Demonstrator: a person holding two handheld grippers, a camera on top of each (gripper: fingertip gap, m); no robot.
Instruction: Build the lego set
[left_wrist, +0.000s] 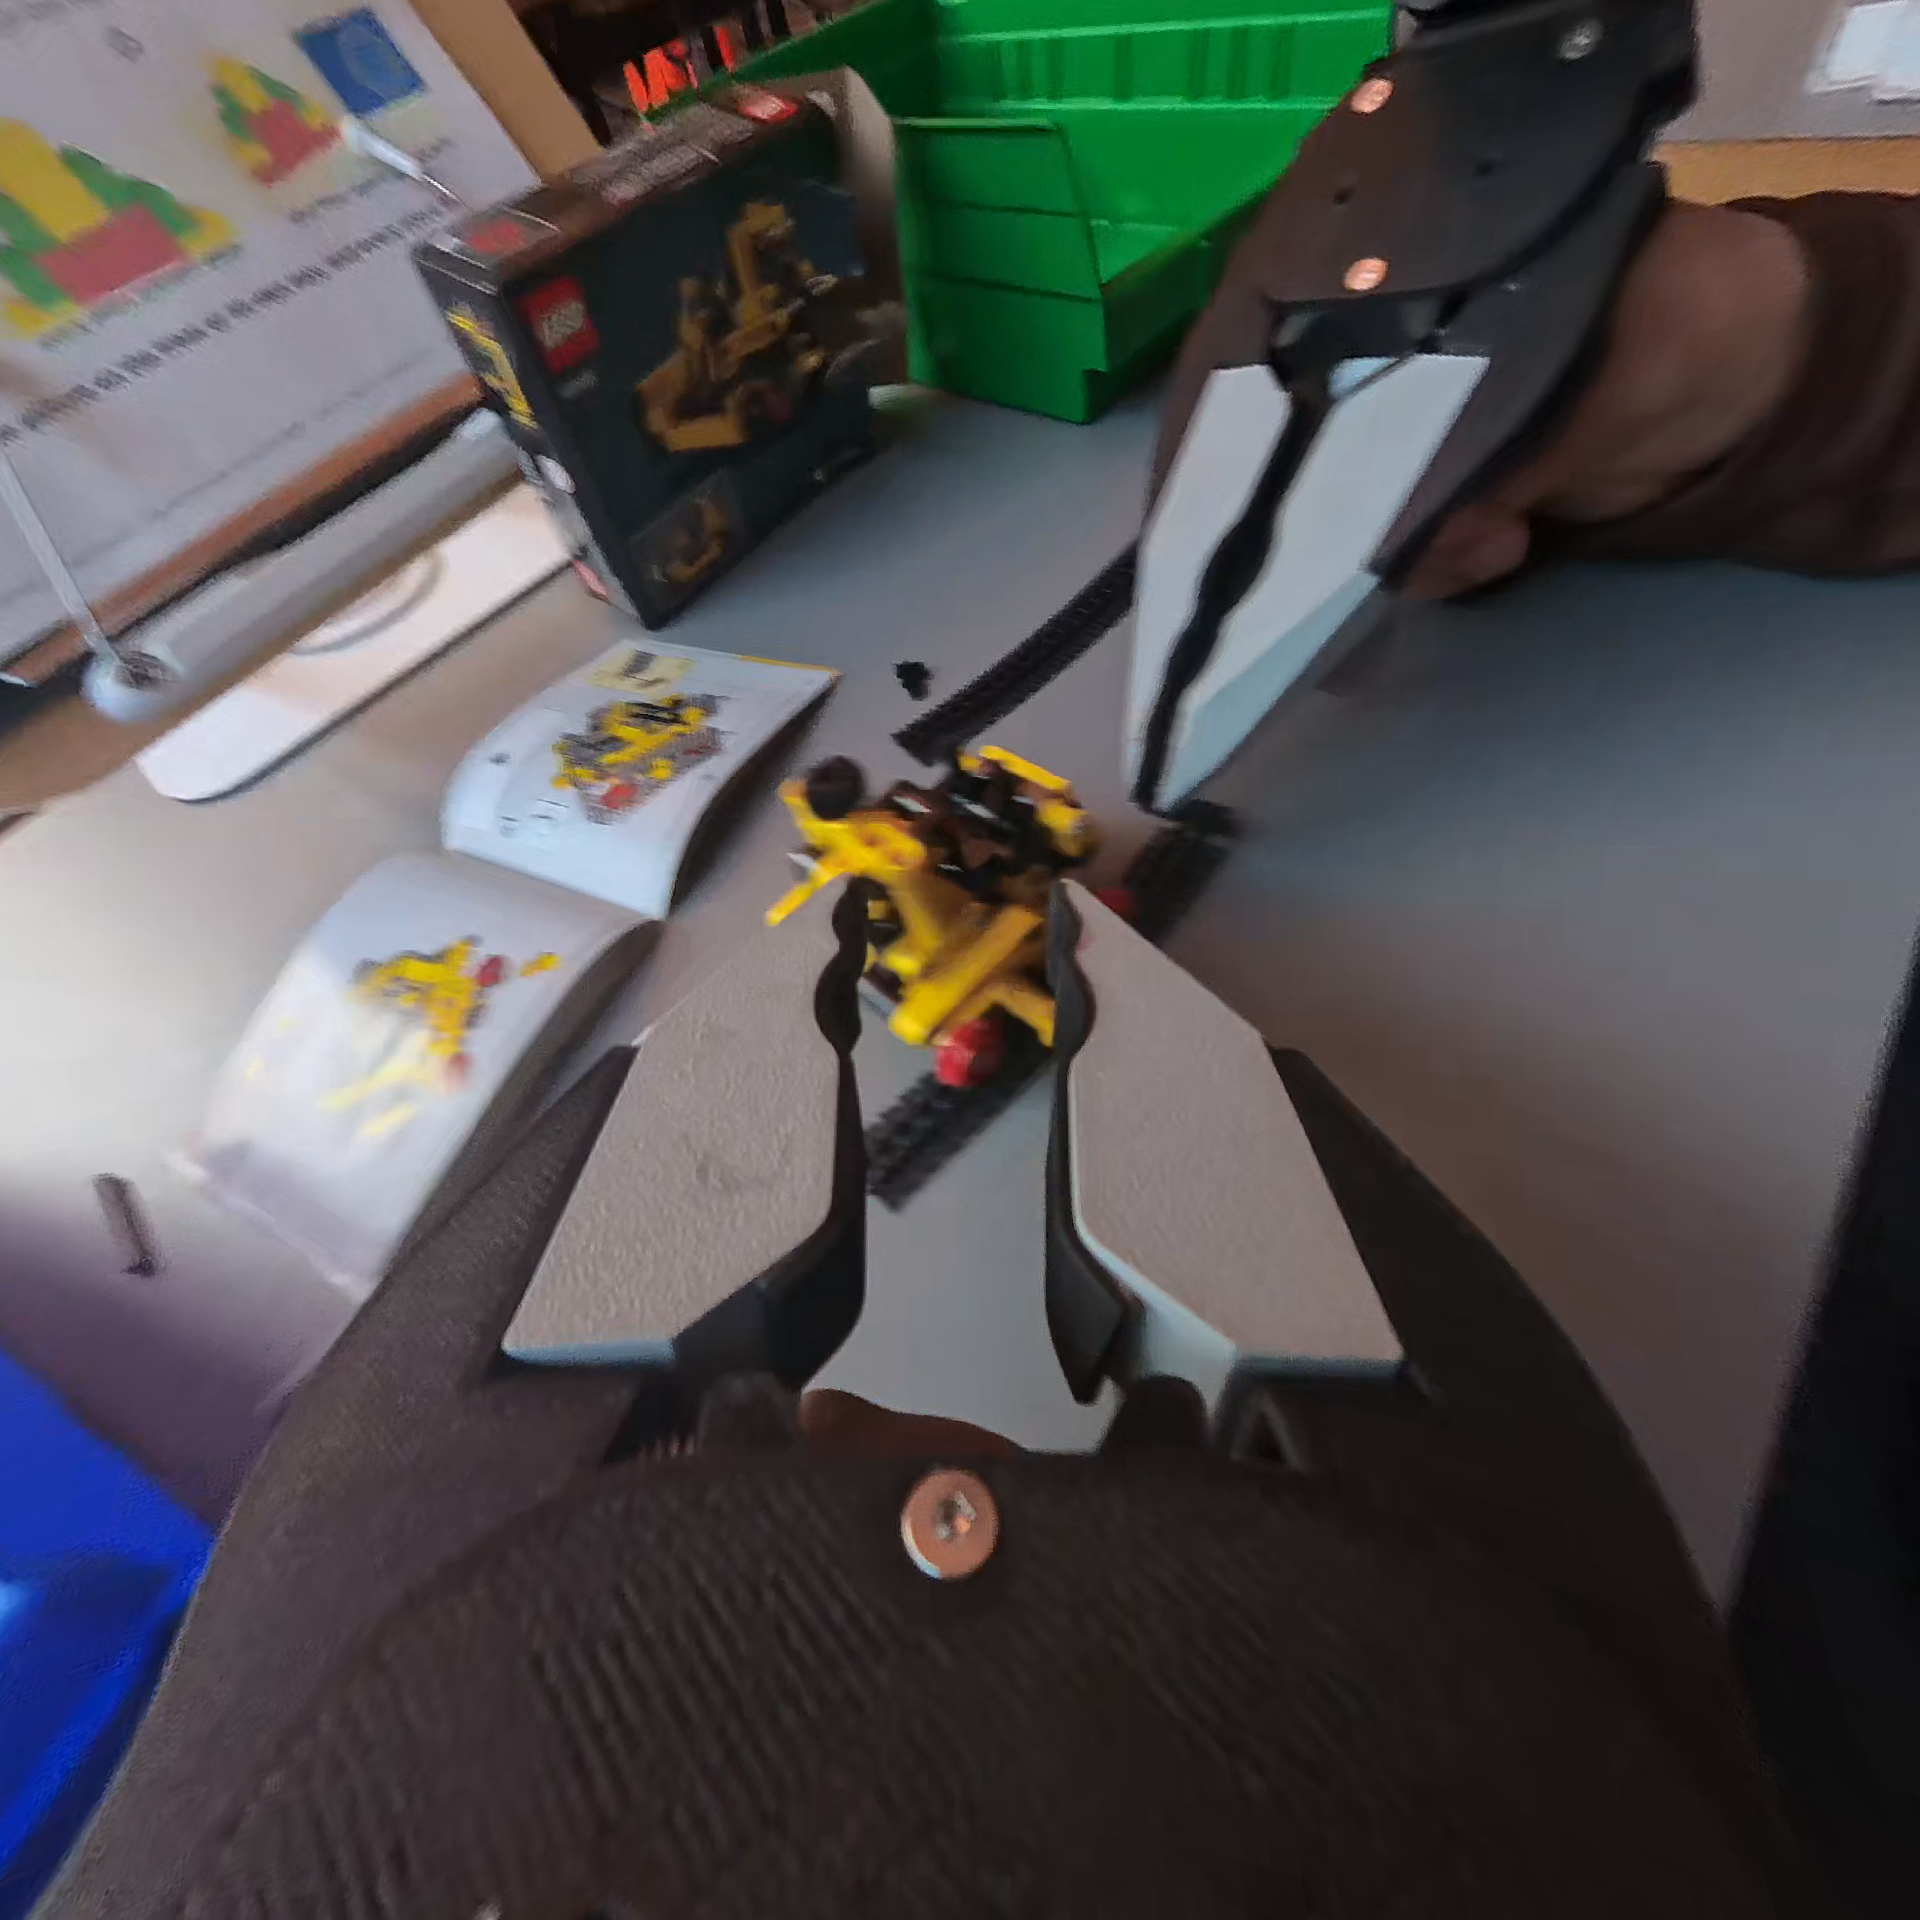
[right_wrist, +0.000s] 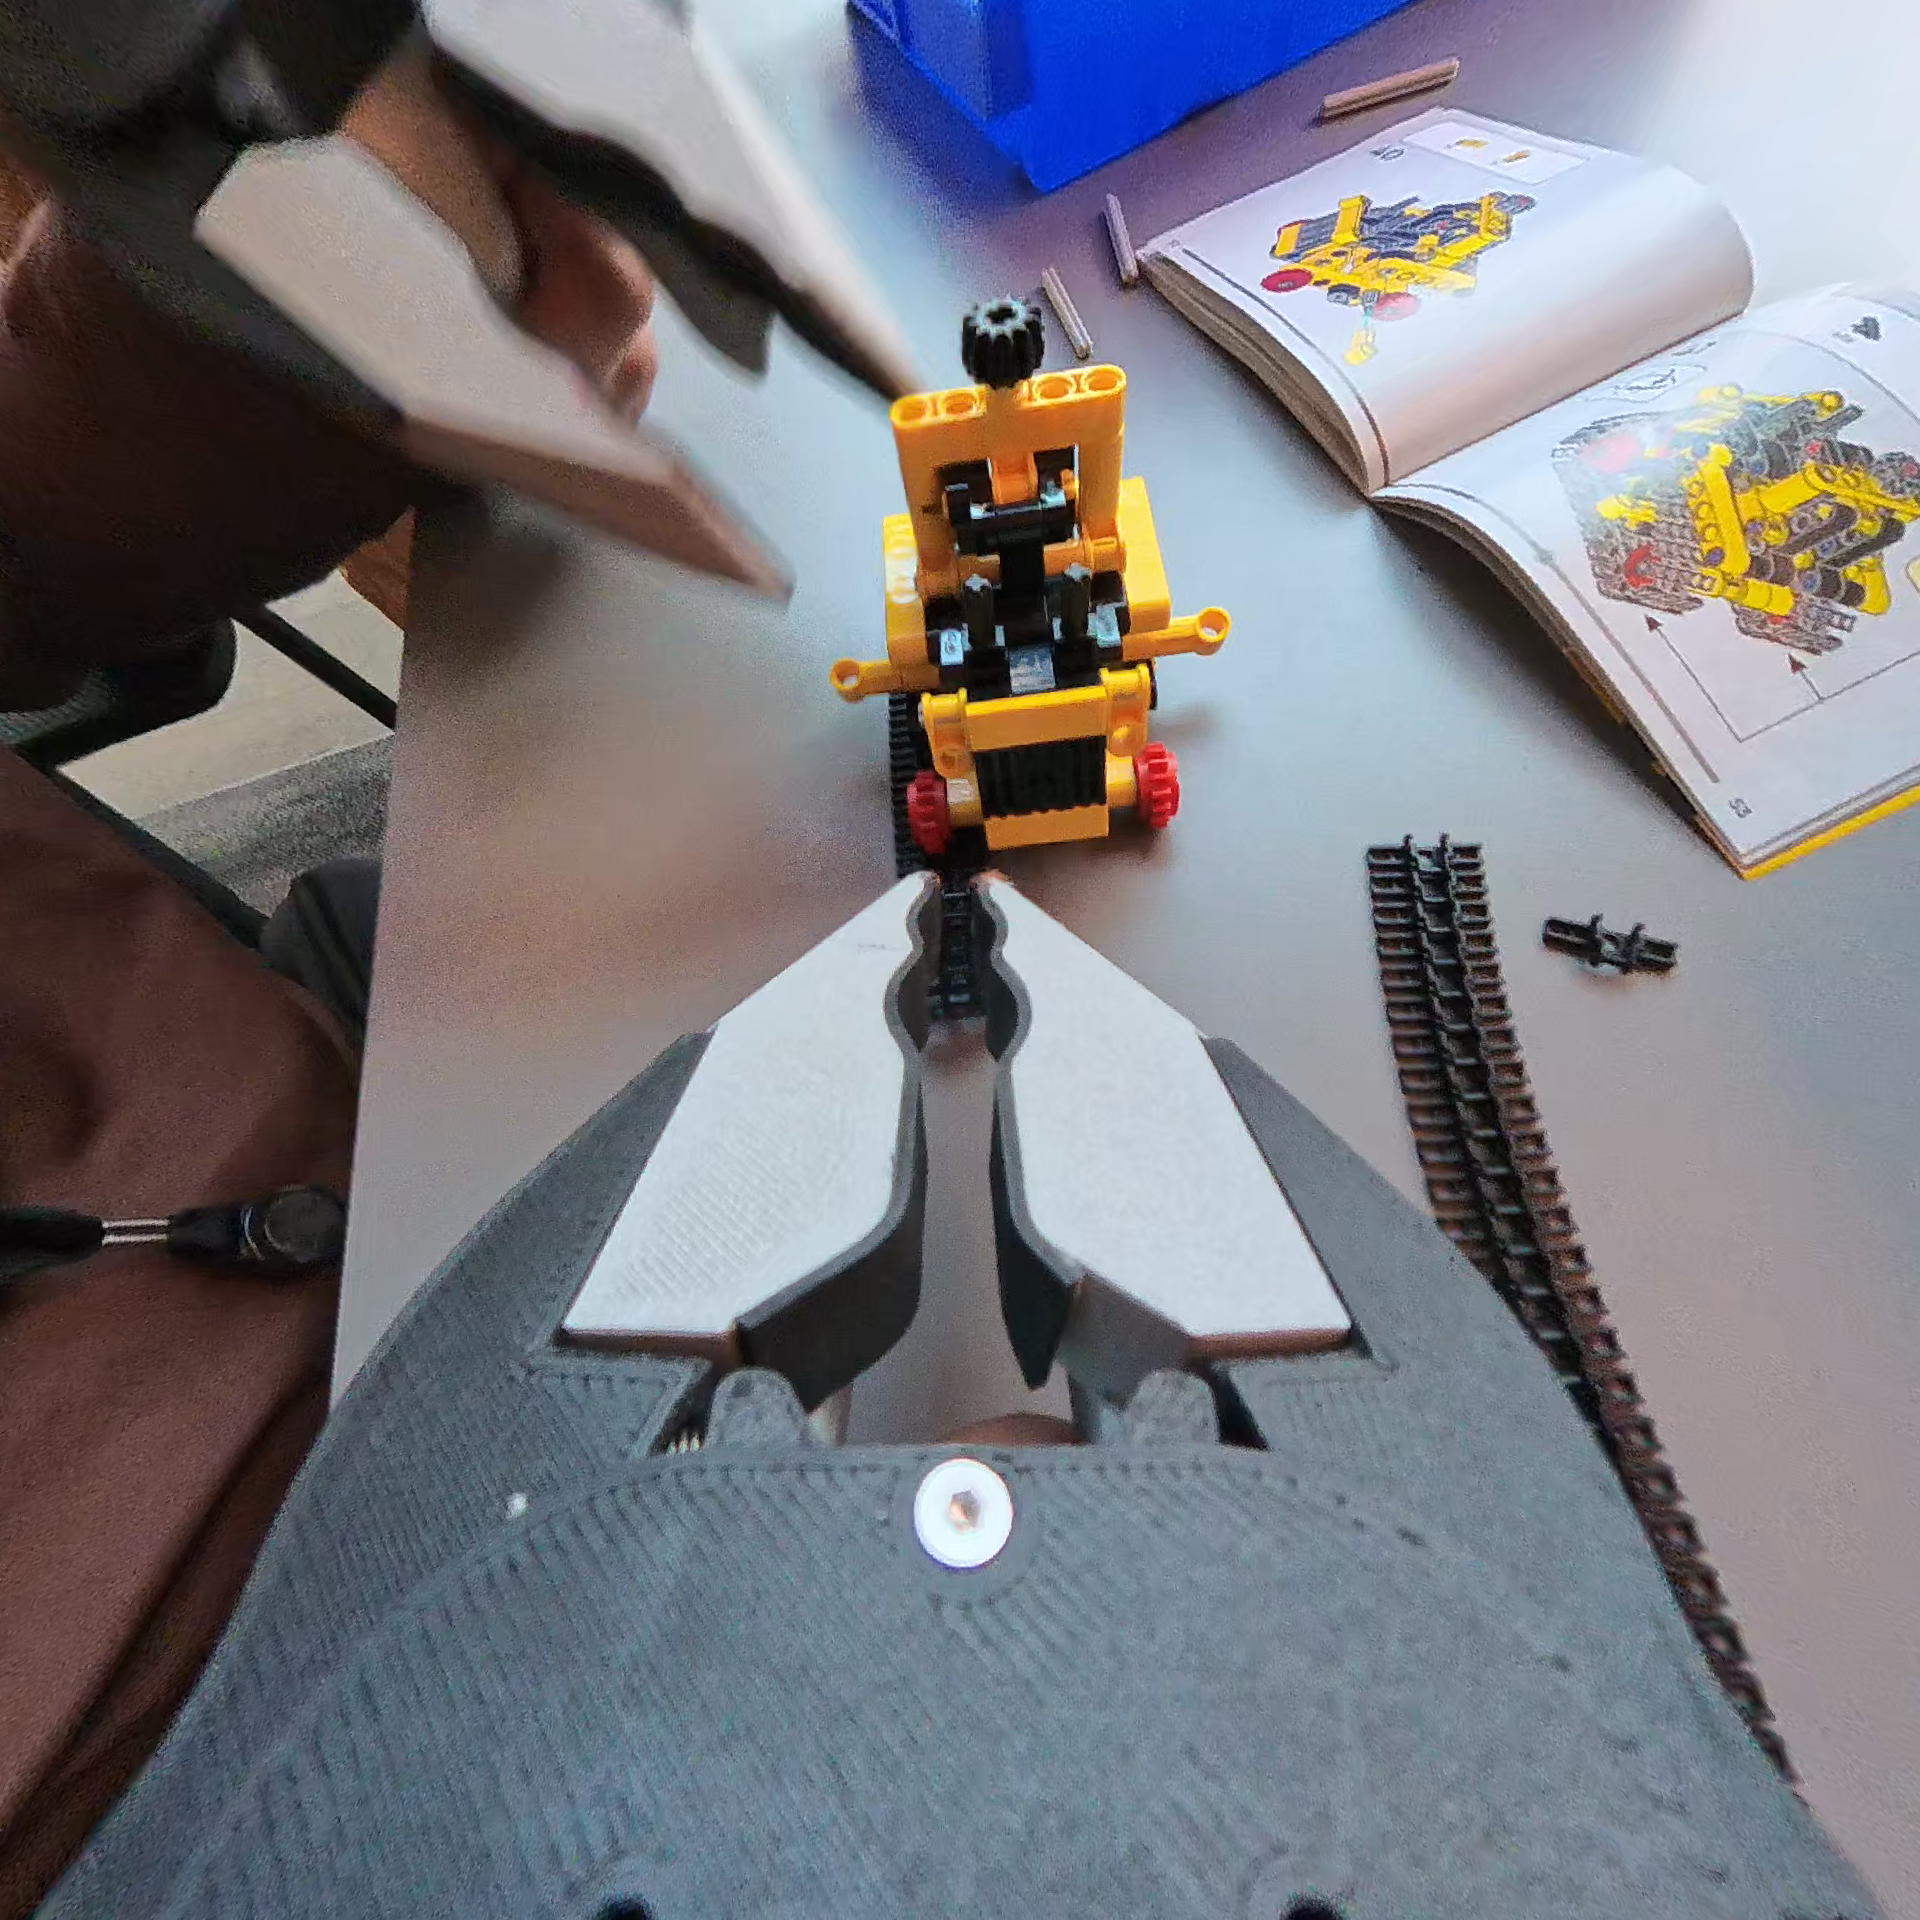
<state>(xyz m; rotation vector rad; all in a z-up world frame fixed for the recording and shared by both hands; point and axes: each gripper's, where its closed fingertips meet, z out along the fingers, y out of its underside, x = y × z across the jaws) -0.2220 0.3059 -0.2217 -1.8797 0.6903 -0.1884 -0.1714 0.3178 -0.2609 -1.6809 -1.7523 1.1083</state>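
Note:
A yellow and black lego vehicle (right_wrist: 1023, 623) with red wheel hubs stands on the grey table. A black track strip (right_wrist: 961, 956) runs from under its left side towards me. My right gripper (right_wrist: 961, 883) is shut on the near end of that strip, right in front of the vehicle. In the left wrist view the vehicle (left_wrist: 966, 883) sits just beyond my left gripper (left_wrist: 951, 899), which is open and empty. The right gripper (left_wrist: 1164, 805) comes down there from the upper right behind the vehicle. The left gripper (right_wrist: 842, 488) shows blurred, above and left of the vehicle.
A second loose black track (right_wrist: 1475, 1091) and a small black pin (right_wrist: 1608, 943) lie to the right. The open instruction booklet (right_wrist: 1558, 416) lies beyond. Brown axles (right_wrist: 1067, 312) lie near a blue bin (right_wrist: 1091, 73). A lego box (left_wrist: 675, 395) and green bin (left_wrist: 1091, 208) stand behind. The table edge (right_wrist: 384, 935) is at the left. Left tips to right tips: about 7 cm.

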